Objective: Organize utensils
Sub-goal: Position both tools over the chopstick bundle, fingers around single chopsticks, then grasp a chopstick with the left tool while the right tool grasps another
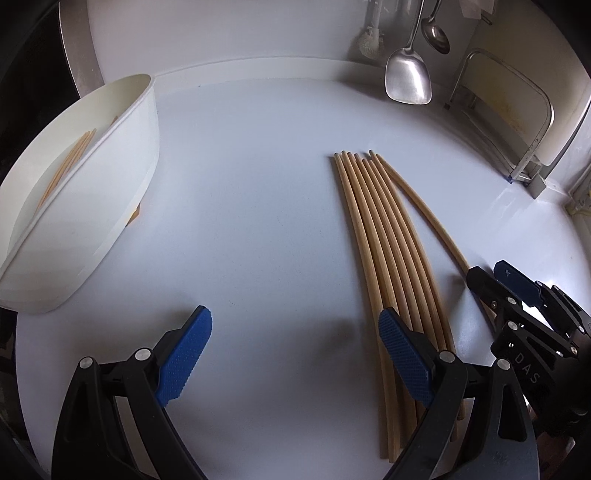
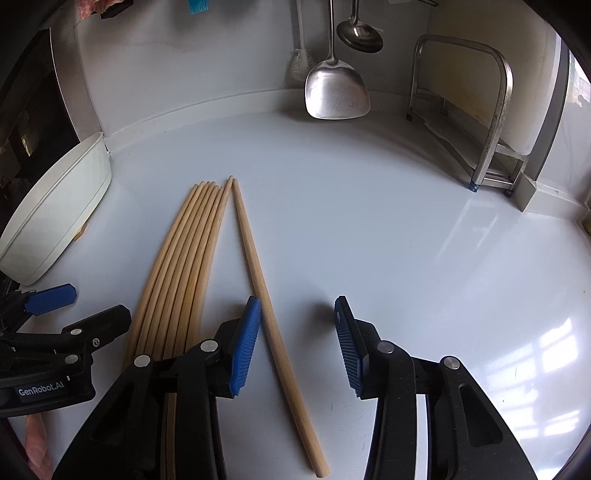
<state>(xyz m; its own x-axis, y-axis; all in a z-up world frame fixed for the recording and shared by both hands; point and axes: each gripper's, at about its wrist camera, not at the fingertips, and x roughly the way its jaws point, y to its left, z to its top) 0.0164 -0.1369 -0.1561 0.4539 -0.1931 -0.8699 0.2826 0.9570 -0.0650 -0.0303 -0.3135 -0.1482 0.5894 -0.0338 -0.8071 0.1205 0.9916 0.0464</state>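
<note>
Glossy white countertop (image 2: pixel 369 221), window light reflected at its right. Pale wall (image 2: pixel 207 51) with raised white edge strip beyond. Far right: bent steel-tube rack (image 2: pixel 495 122). Hanging far centre: steel spatula (image 2: pixel 337 92), steel ladle (image 2: pixel 360 35).

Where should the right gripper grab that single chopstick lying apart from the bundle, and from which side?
Grip the lone chopstick on its thicker near half, coming straight down from above with one finger either side of the shaft. It lies flat on the countertop, splayed clear of the bundle there, so the right gripper, already open astride it, has room; farther up, its tip meets the bundle.
</note>
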